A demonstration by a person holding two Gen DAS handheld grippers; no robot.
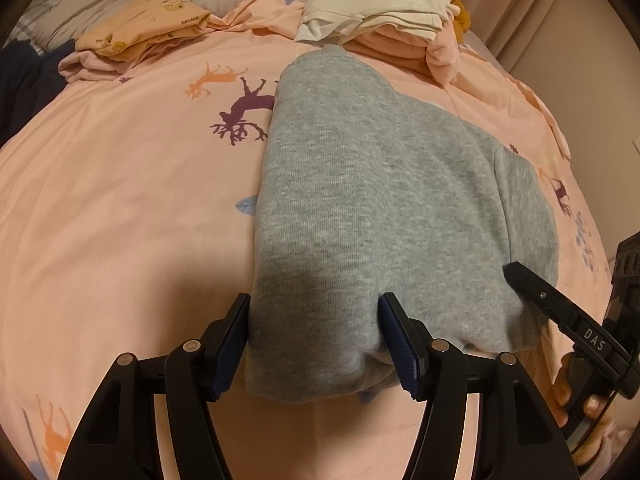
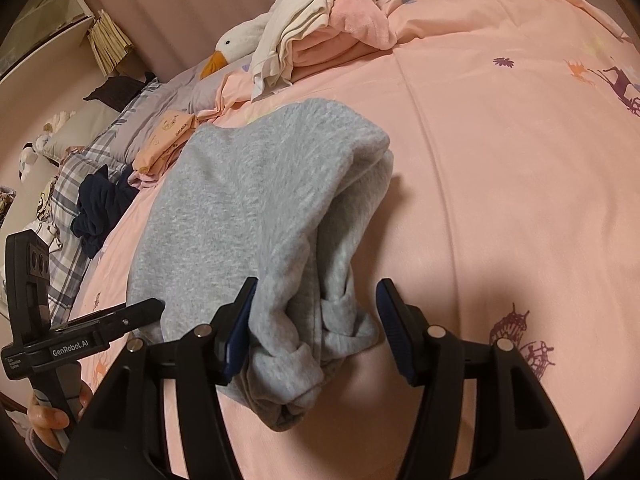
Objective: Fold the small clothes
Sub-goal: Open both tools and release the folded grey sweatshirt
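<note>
Left gripper (image 1: 316, 346) jaws about half open, straddling the near edge of the grey garment (image 1: 384, 208); the cloth fills the gap and touches both pads, but whether they truly pinch it I can't tell. Right gripper (image 2: 316, 330) jaws also about half open: the bunched near corner of the garment lies against the left pad, with a clear gap to the right pad, so no grip there. The garment lies on the pink bed cover (image 1: 120, 184), already doubled into a long strip running away from the grippers.

Judged step: mid-fold, both grippers set at the near end. Next move likely calls for closing on both near corners and carrying them to the far end evenly.

Farther back: folded orange garment (image 1: 148, 26), white-and-pink pile (image 1: 376, 12), plush goose (image 2: 236, 46).
</note>
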